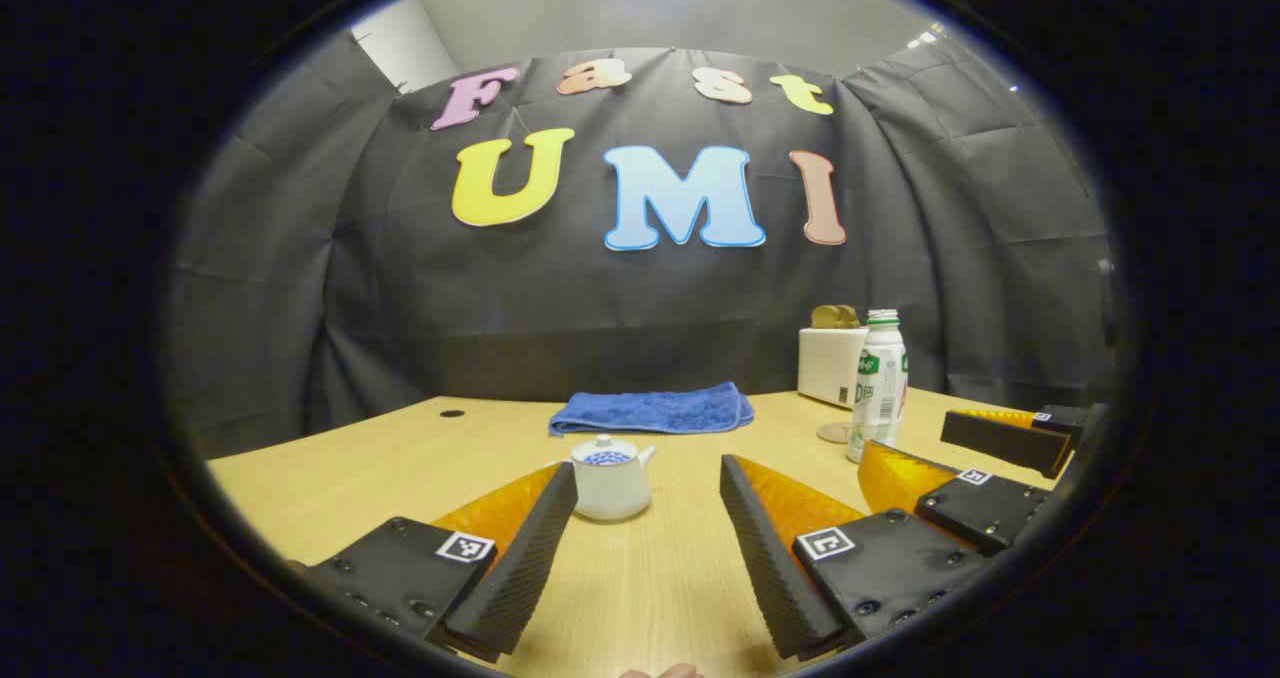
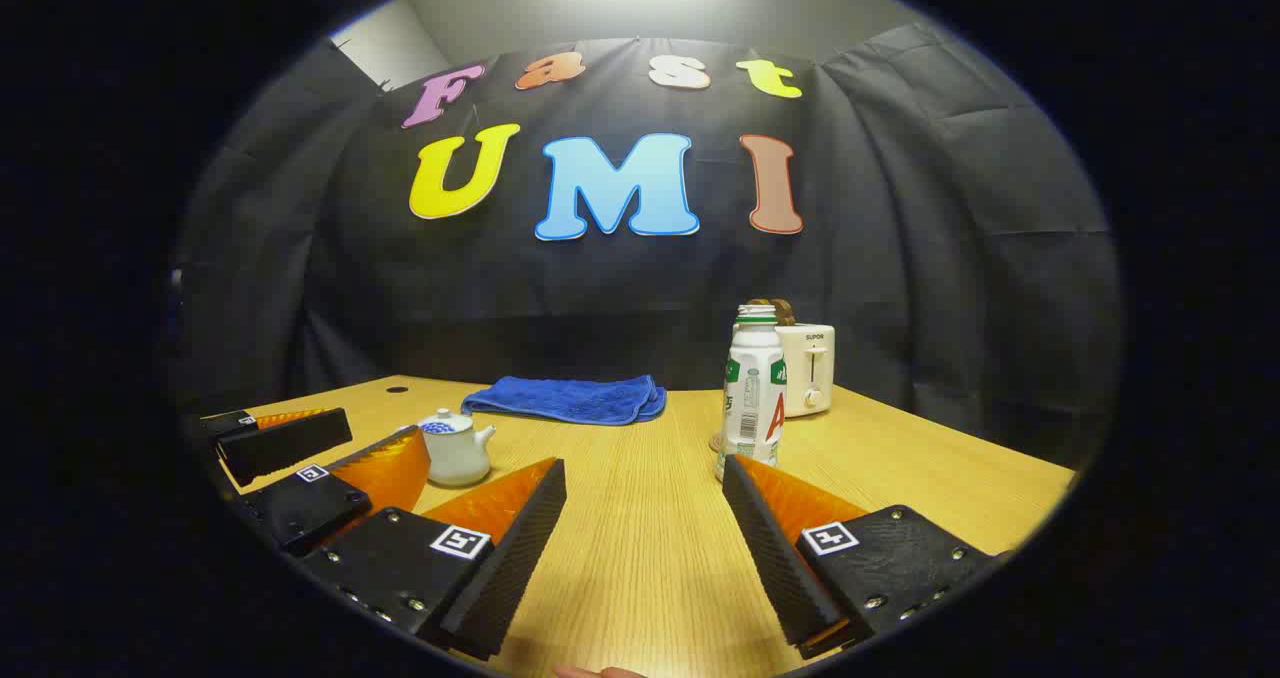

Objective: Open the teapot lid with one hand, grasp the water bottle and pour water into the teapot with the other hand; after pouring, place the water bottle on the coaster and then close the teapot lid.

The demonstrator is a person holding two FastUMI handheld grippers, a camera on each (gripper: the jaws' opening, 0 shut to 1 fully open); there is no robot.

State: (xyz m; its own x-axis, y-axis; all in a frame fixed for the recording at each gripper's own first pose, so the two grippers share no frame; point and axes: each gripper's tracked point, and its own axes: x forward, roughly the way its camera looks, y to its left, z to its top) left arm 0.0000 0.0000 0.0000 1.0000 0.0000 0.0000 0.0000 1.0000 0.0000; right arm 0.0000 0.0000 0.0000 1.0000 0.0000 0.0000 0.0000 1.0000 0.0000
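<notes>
1. The left gripper (image 1: pixel 648 503) is hovering wide open, the lidded teapot (image 1: pixel 610 478) just ahead between its fingertips.
2. The right gripper (image 2: pixel 645 498) is hovering wide open near the bottle (image 2: pixel 752 393).
3. The bottle is standing beside the coaster (image 1: pixel 833 432), before the toaster (image 2: pixel 806 368) at the table's (image 2: pixel 640 548) far edge.

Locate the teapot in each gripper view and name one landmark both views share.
Left gripper view: the teapot stands just left of centre on the table, lid on, ahead of the open jaws.
Right gripper view: the teapot stands at lower left, next to the other gripper.
Shared landmark: the blue towel lies behind it.
</notes>
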